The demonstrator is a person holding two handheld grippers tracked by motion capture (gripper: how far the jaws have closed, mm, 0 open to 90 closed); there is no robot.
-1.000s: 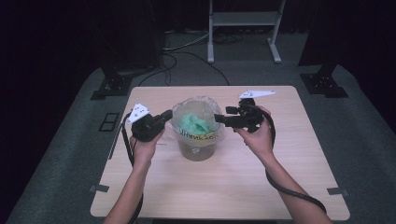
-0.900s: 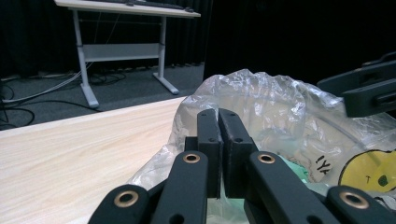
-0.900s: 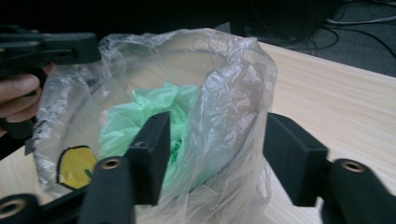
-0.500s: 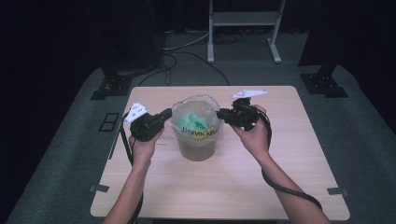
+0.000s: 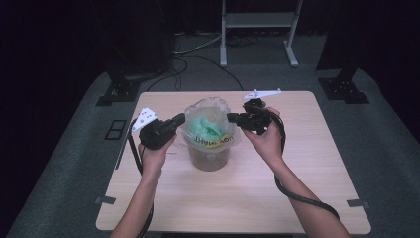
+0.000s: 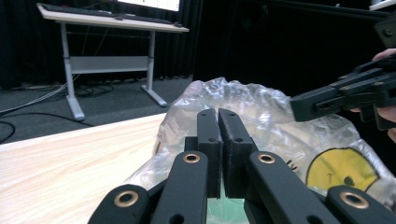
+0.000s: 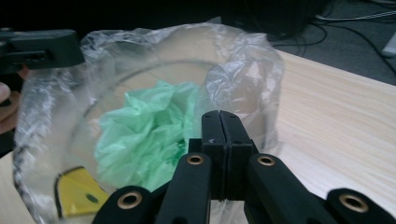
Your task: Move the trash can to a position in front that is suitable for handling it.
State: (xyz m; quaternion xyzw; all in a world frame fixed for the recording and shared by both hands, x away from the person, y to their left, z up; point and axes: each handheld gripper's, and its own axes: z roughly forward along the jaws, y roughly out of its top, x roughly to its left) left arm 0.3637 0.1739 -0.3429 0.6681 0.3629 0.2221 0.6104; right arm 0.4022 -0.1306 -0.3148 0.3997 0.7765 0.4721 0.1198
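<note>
You have each hand-held gripper (left [image 5: 179, 120], right [image 5: 233, 117]; the right's jaws just closed) clamped on the bag's [image 5: 205, 110] rim, over the bin [image 5: 210, 156] mid-counter [image 5: 297, 163], likely to lift it out.

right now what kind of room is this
Probably a lab or recording studio: black curtains all round, a light wooden table on grey carpet, loose cables and a height-adjustable desk behind.

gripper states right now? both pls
Left gripper: closed on the clear plastic bag, at its rim.
Right gripper: has just been closing, now closed on the bag's opposite rim.
</note>
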